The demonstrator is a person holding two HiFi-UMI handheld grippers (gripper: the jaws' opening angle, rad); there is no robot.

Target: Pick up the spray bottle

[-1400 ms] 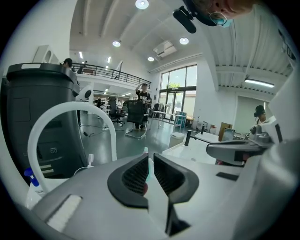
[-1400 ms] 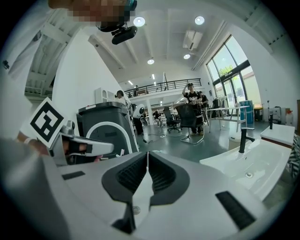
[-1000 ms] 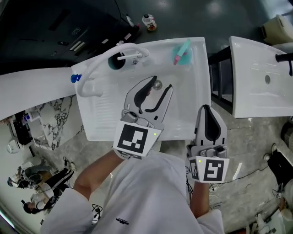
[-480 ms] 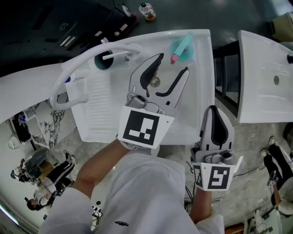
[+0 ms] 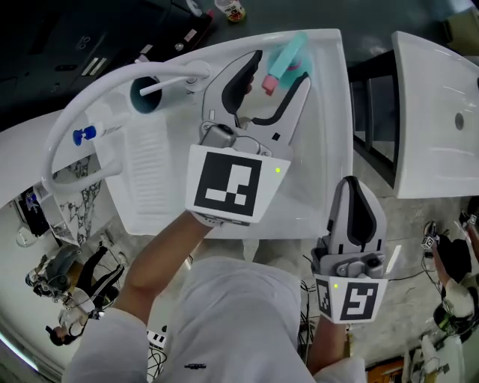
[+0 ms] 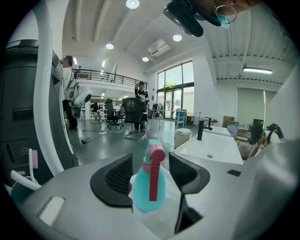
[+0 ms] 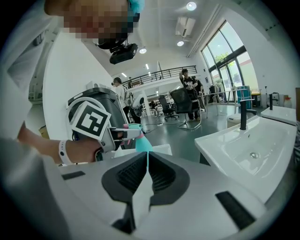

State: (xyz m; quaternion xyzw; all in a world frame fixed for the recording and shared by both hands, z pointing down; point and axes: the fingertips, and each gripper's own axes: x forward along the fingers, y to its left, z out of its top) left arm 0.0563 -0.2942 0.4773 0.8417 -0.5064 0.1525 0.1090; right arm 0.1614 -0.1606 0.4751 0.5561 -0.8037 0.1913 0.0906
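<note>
The spray bottle (image 5: pixel 289 54), teal with a pink trigger, stands on the far right corner of the white sink (image 5: pixel 325 157). My left gripper (image 5: pixel 278 69) reaches over the basin, and its jaws have just been opening. They stand wide, one on each side of the bottle (image 6: pixel 146 190), and the pads do not touch it. In the left gripper view the gripper (image 6: pixel 150 165) frames the bottle closely. My right gripper (image 5: pixel 352 185) hangs shut and empty in front of the sink's near right corner. Its own view shows the closed gripper (image 7: pixel 146 174) and the bottle (image 7: pixel 142 142) beyond.
A white hose and tap (image 5: pixel 71 123) arch over the sink's left side beside a teal cup (image 5: pixel 142 94) with a toothbrush. A second white basin (image 5: pixel 434 112) stands to the right across a dark gap. A small bottle (image 5: pixel 232 9) sits on the floor behind.
My left gripper has moved forward over the basin to the spray bottle, and its jaws stand wider apart. The right gripper has sunk a little and stays shut.
</note>
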